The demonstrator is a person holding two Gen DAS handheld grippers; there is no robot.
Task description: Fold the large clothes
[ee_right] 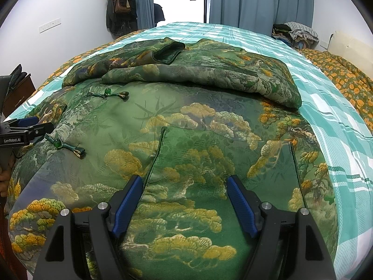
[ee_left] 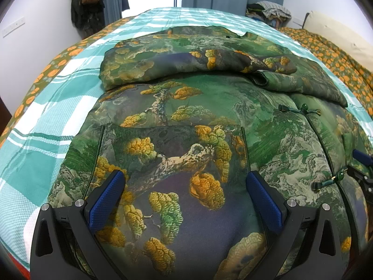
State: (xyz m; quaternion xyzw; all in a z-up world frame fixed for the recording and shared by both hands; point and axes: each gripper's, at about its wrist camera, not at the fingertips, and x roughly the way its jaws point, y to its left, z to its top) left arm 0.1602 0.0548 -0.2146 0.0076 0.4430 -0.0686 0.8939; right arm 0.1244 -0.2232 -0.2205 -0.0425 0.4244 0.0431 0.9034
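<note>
A large padded jacket [ee_left: 209, 107] with a green, gold and grey pine-tree print lies front up on the bed; it also shows in the right wrist view [ee_right: 209, 116]. Both sleeves are folded across its chest [ee_left: 186, 67] [ee_right: 209, 74]. Knot buttons [ee_right: 107, 93] run down the front. My left gripper [ee_left: 185, 182] is open, low over the jacket's left patch pocket [ee_left: 172, 154] near the hem. My right gripper [ee_right: 185, 186] is open over the right patch pocket [ee_right: 223, 158]. Each gripper shows at the other view's edge [ee_left: 361, 163] [ee_right: 25, 126].
The bed has a teal and white checked sheet [ee_left: 46, 116] [ee_right: 338, 116] over an orange-flowered cover [ee_left: 338, 56]. A pile of clothes [ee_left: 270, 11] sits at the far right corner. Bags and coats hang on the wall [ee_right: 121, 7] by blue curtains.
</note>
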